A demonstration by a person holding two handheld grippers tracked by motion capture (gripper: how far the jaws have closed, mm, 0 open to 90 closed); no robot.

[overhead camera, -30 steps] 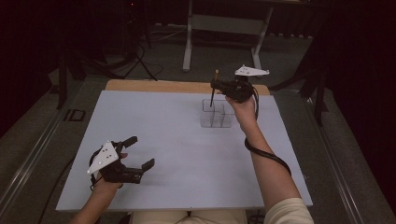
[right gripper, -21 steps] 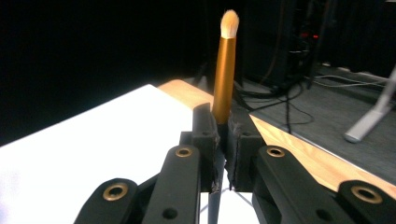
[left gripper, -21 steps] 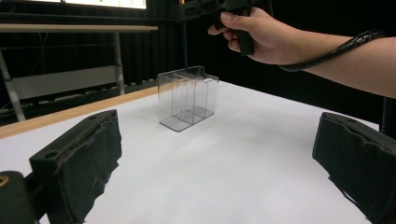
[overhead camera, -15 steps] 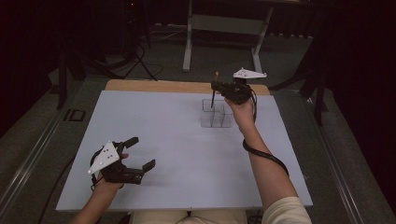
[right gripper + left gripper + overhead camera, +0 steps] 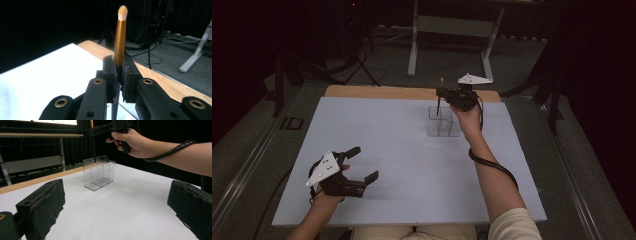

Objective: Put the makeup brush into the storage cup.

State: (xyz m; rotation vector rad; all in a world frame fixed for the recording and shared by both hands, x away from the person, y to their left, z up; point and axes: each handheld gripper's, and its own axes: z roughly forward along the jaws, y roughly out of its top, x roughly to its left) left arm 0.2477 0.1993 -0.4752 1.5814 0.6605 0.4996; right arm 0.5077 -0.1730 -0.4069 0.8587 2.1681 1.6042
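Brush point(image 5: 120, 40): gold ferrule, pale bristles up, upright, clamped between the closed jaws of the right gripper point(image 5: 443, 95), its dark handle dipping into a clear divided holder point(image 5: 443, 121) near the far edge of the table point(image 5: 377, 125). Left gripper point(image 5: 362, 164): jaws wide apart, holding nothing, near the near left corner.

I see a makeup brush point(image 5: 119, 42) with a glossy gold metallic ferrule, soft pale bristles and a dark matt handle. The clear, smooth plastic organiser box point(image 5: 99, 173) gleams. The table's white top point(image 5: 392, 150) looks matt like paper, with a bare wooden edge point(image 5: 377, 92). The right gripper point(image 5: 120, 75) has 2 rough black foam pads point(image 5: 129, 80) and brass-coloured rivets.
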